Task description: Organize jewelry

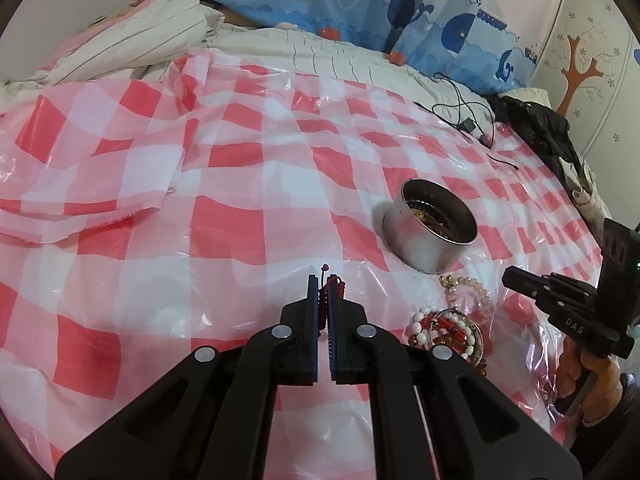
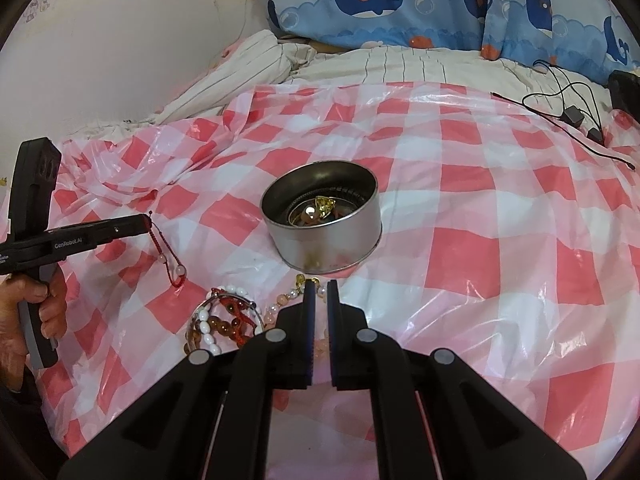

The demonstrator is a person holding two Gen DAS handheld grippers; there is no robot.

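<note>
A round metal tin (image 1: 430,226) holding some jewelry stands on the red-and-white checked plastic sheet (image 1: 248,216); it also shows in the right wrist view (image 2: 322,224). My left gripper (image 1: 323,280) is shut on a red cord bracelet (image 1: 332,282), which hangs with pale beads in the right wrist view (image 2: 168,252), held above the sheet left of the tin. A pile of bead bracelets (image 2: 224,324) lies in front of the tin. My right gripper (image 2: 320,286) is nearly shut with nothing in it, its tips over the pile's pink bead strand (image 2: 280,304).
A black cable with plugs (image 2: 572,112) lies at the far right of the sheet. Whale-print pillows (image 2: 376,4) and striped bedding (image 2: 248,64) lie behind. Dark clothing (image 1: 548,128) sits at the right edge.
</note>
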